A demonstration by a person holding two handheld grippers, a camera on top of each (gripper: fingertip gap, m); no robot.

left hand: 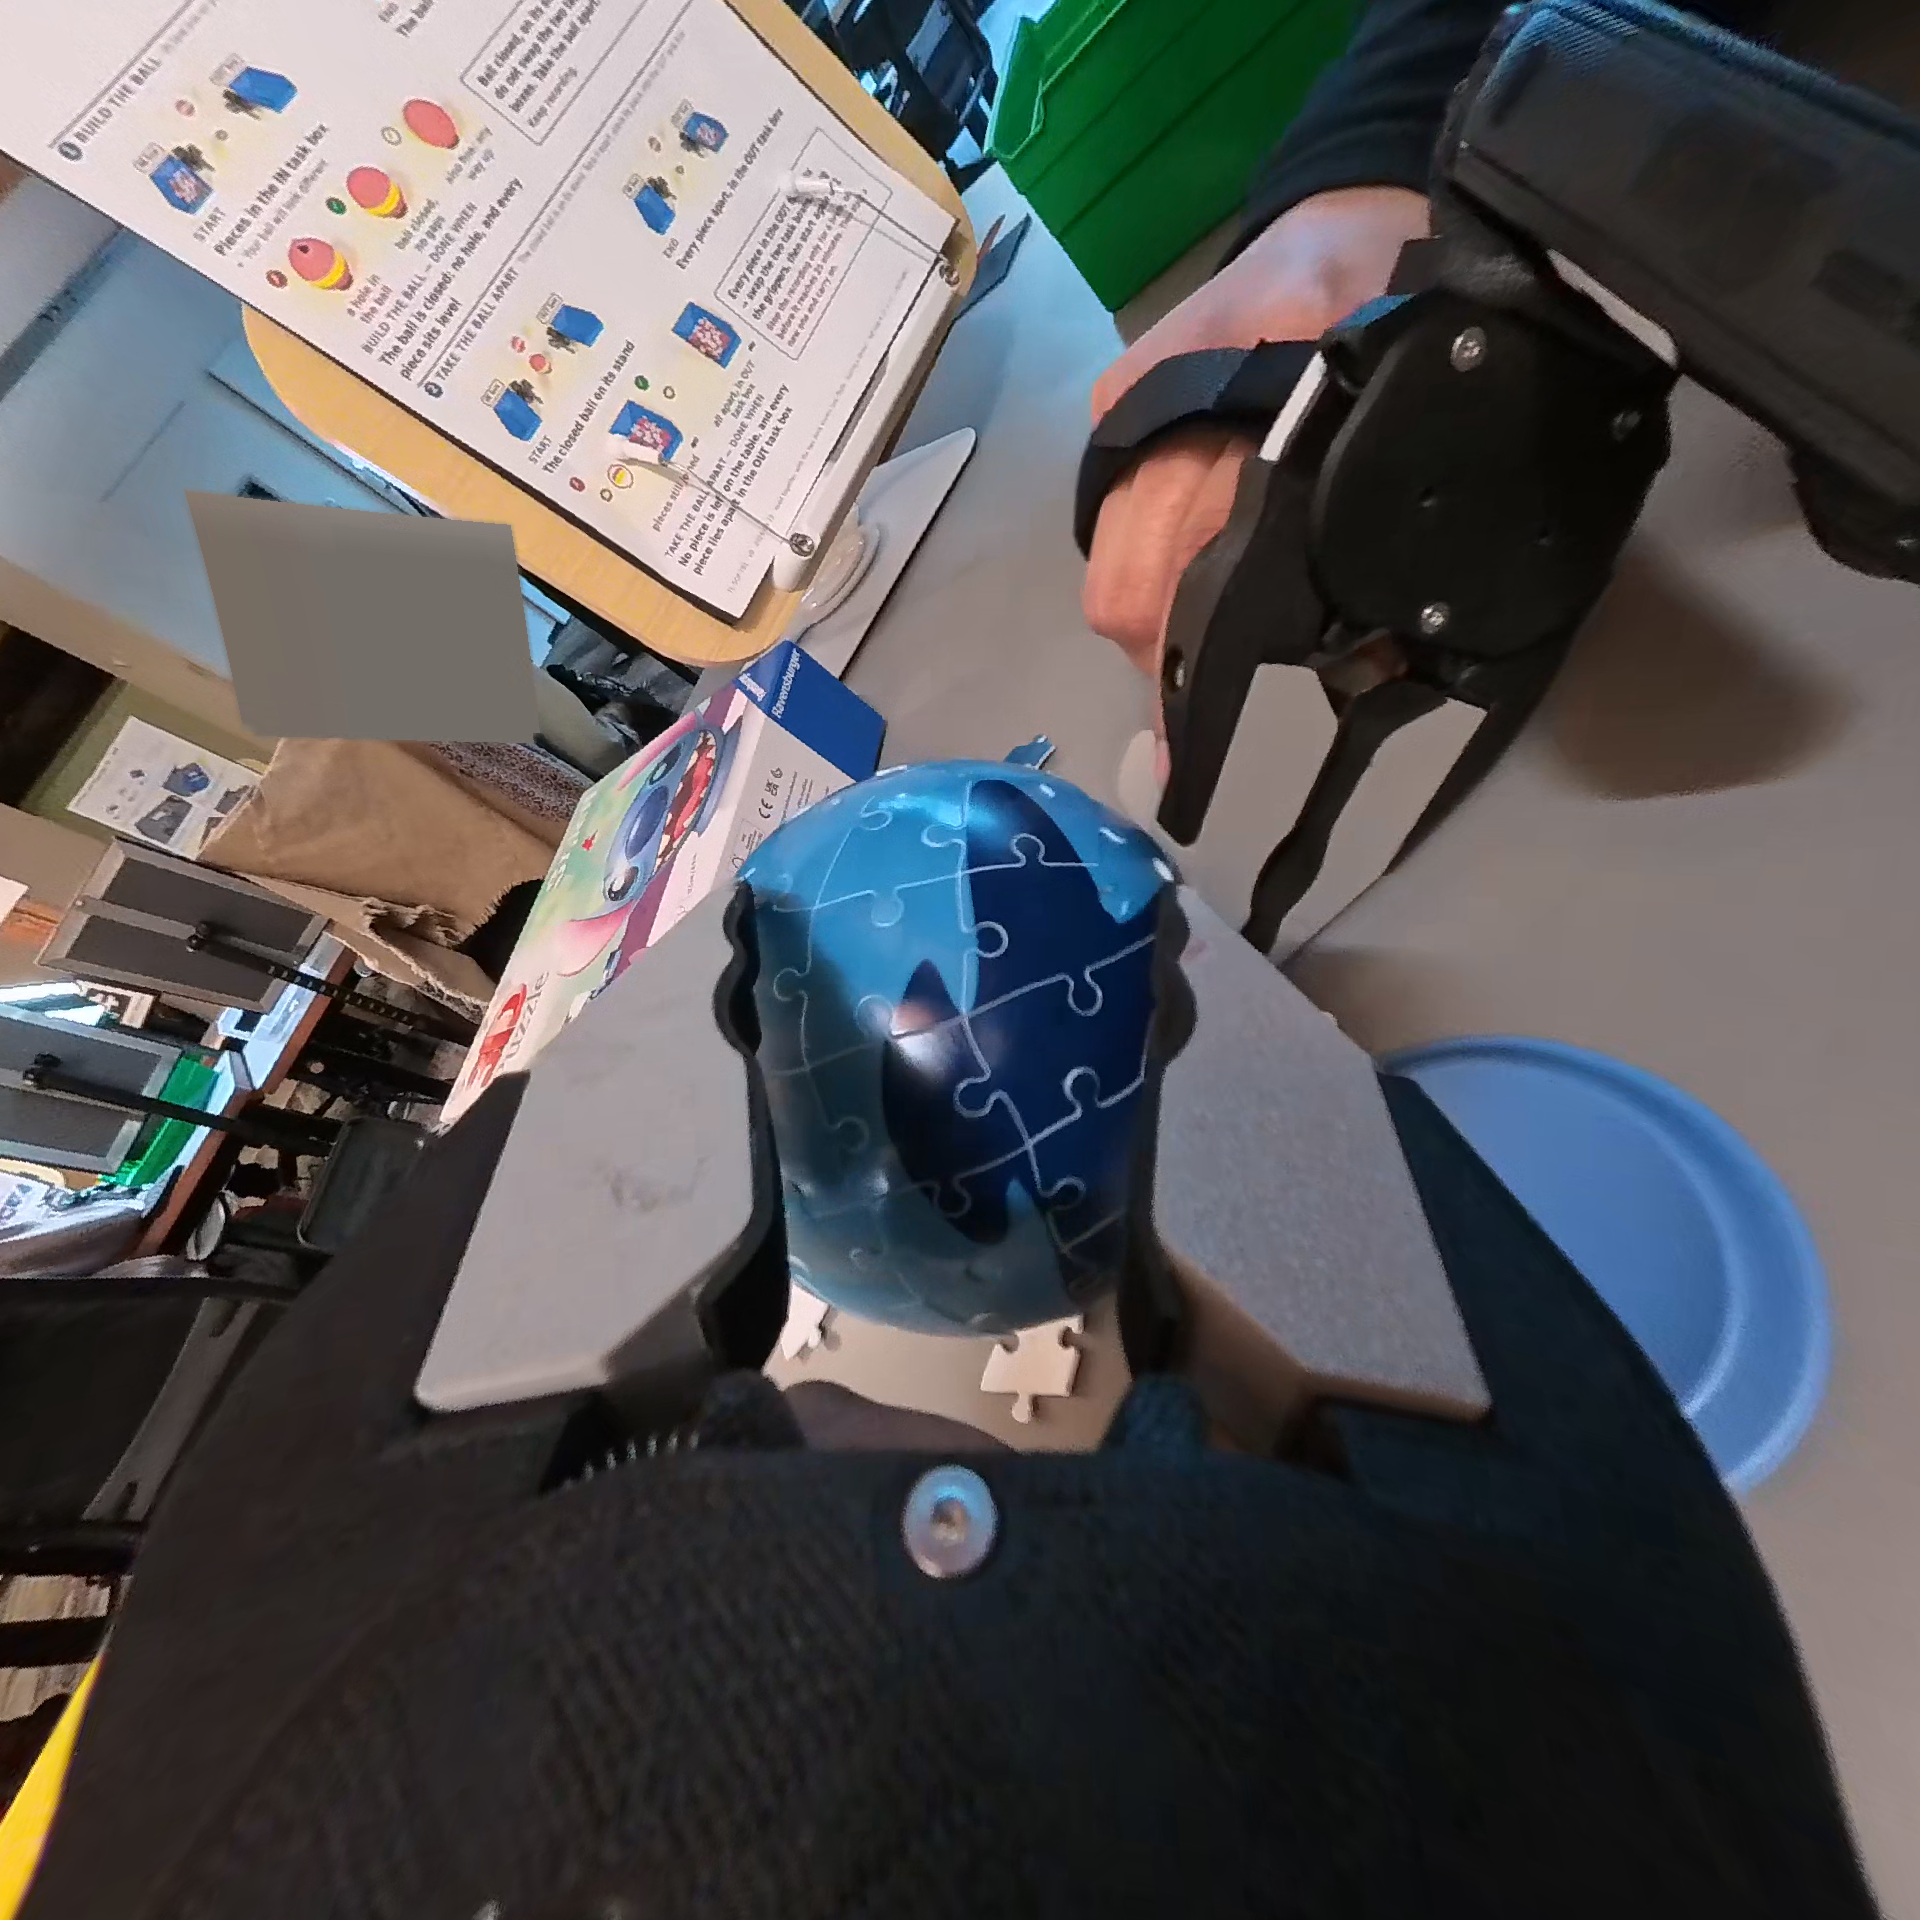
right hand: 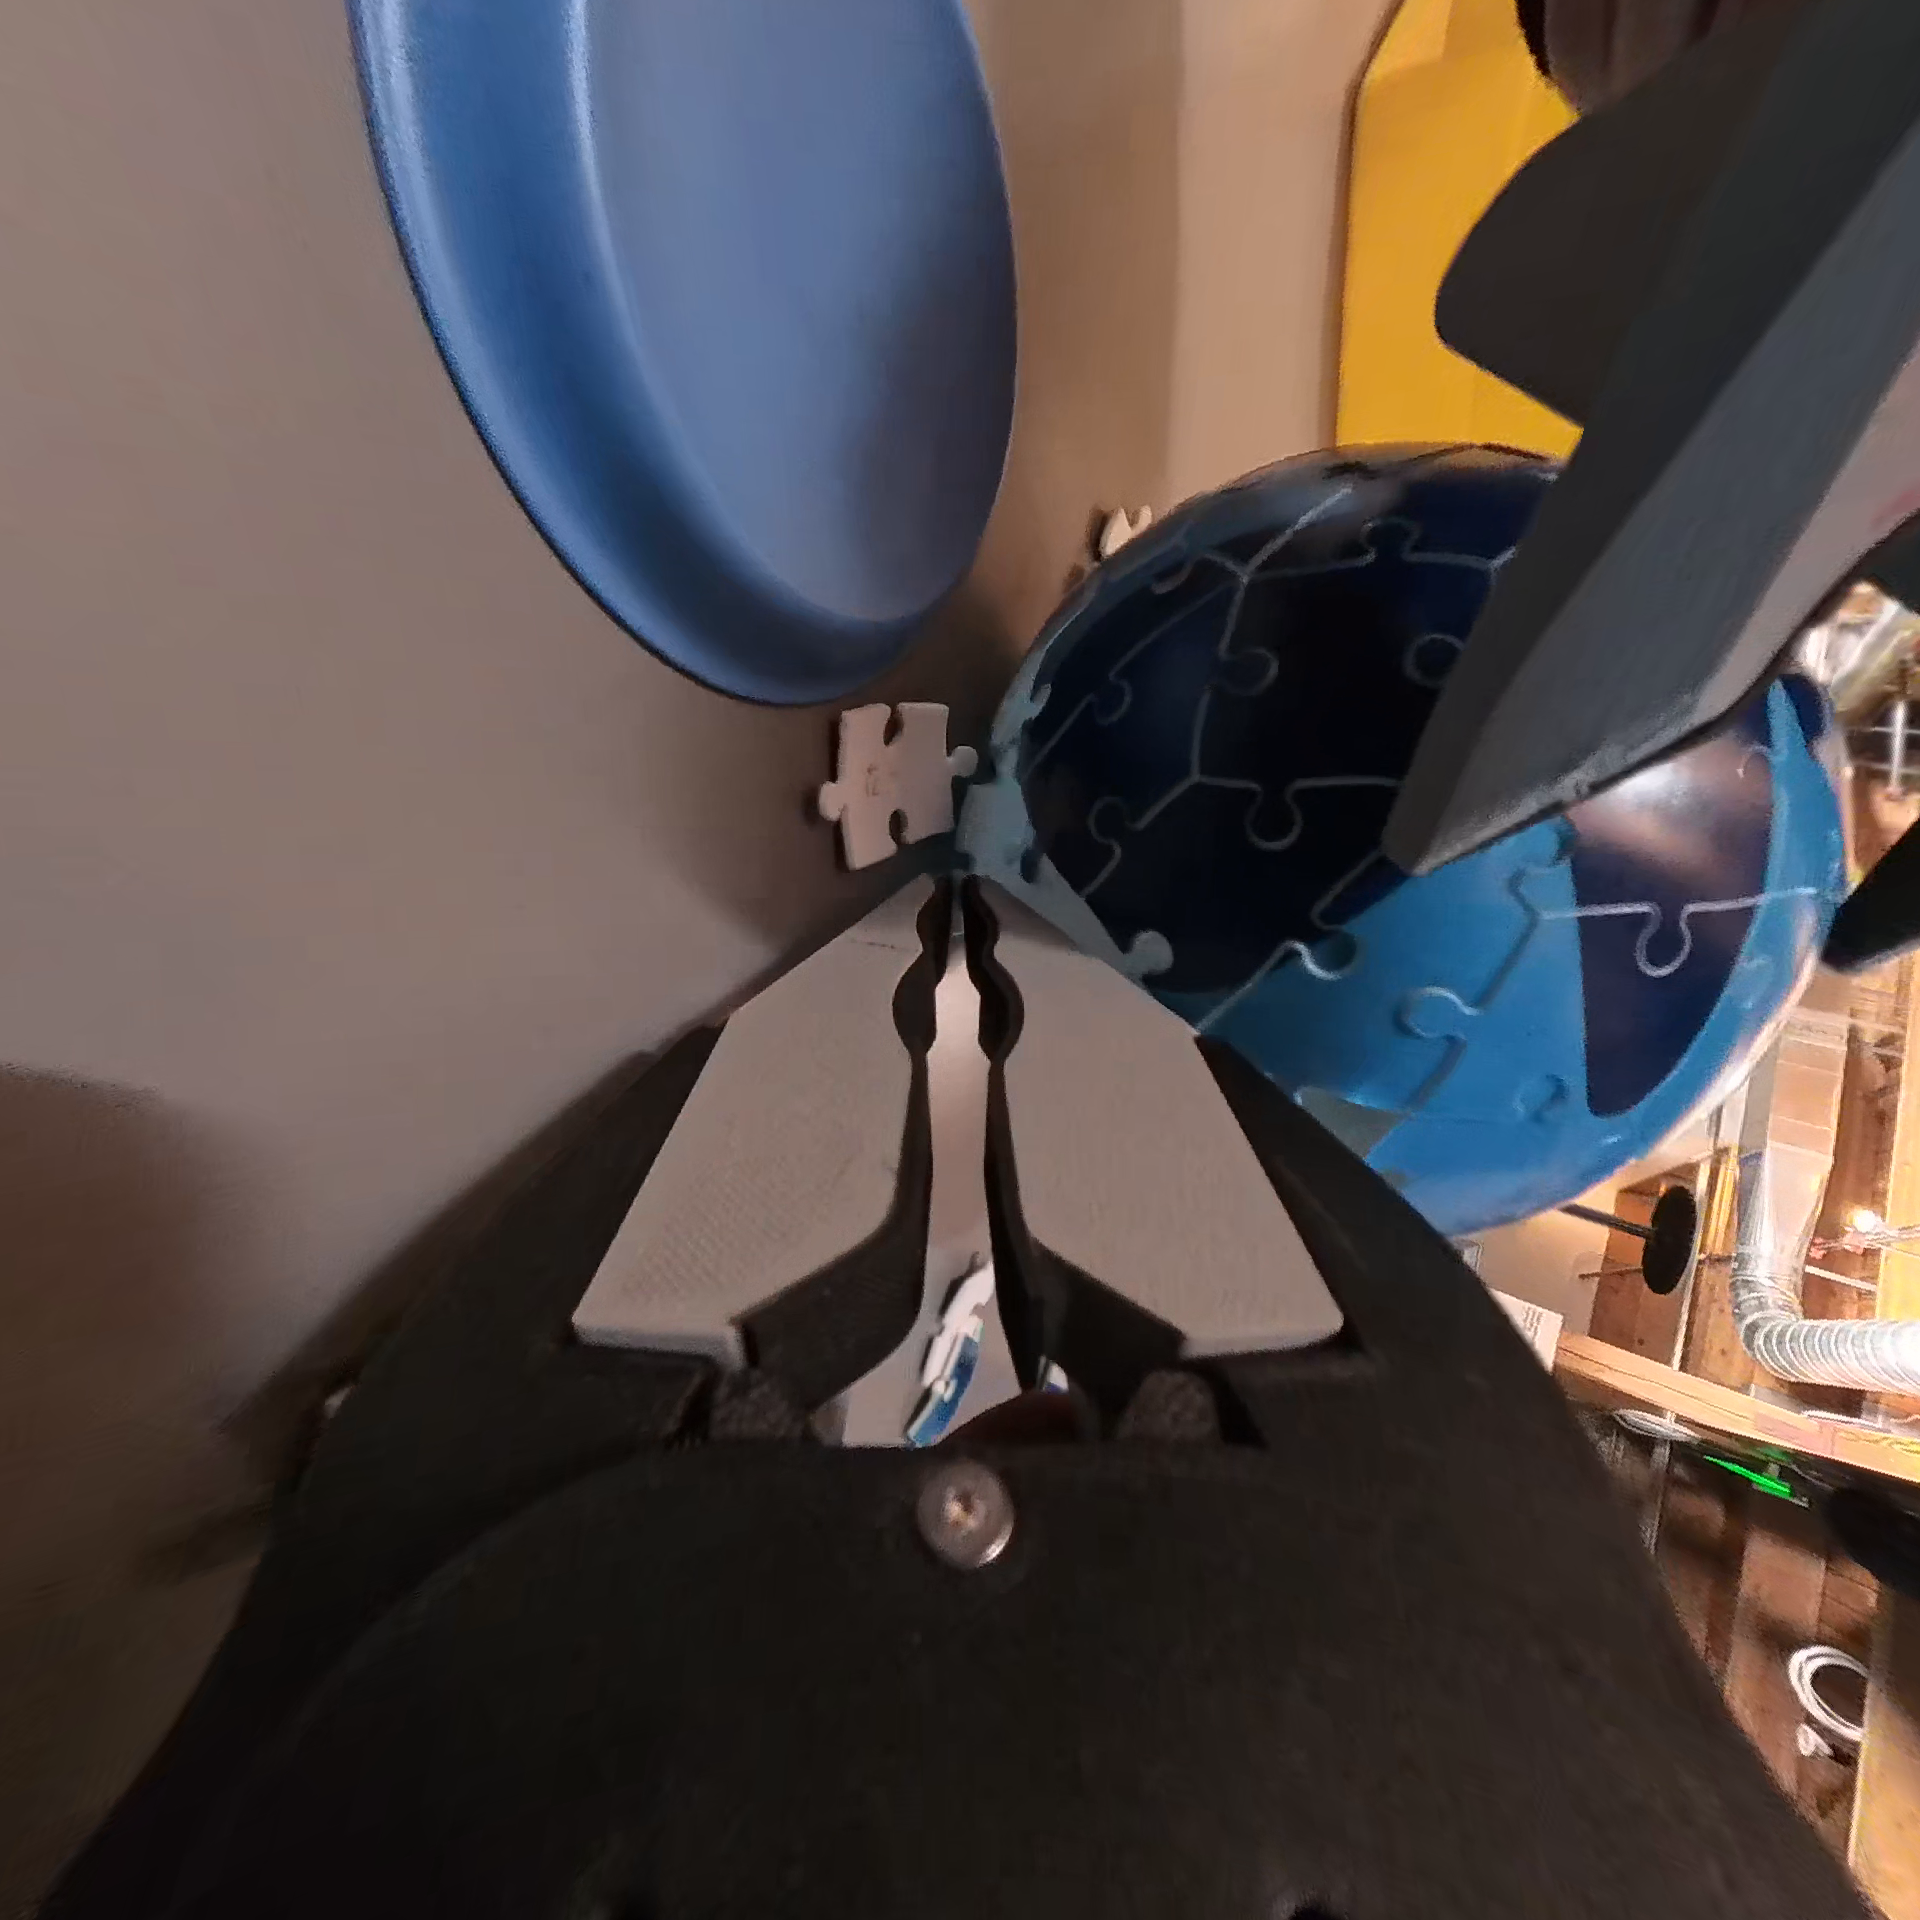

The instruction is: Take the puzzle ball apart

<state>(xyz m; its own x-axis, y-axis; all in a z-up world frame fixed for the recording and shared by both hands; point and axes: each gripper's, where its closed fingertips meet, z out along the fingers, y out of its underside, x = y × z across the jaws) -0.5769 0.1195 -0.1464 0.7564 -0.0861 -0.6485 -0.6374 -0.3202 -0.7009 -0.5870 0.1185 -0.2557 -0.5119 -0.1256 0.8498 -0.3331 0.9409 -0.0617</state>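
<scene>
Puzzle ball (left hand: 966, 1049) sits clamped in my left gripper (left hand: 951, 935) above the tabletop (left hand: 1558, 935), while my right gripper (right hand: 951, 904), nearly closed, seems to pinch a piece (right hand: 992, 821) at its torn rim.

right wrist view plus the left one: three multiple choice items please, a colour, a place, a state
1. The plate is: A green; B blue; C yellow.
2. The loose white piece lies: A on the table beside the plate; B on the plate; C in a box.
3. The left tool is: A open, empty; B out of view; C shut on the puzzle ball.
Answers: B, plainly blue; A, it rests on grey table off the rim; C, its fingers press the ball's sides.
</scene>
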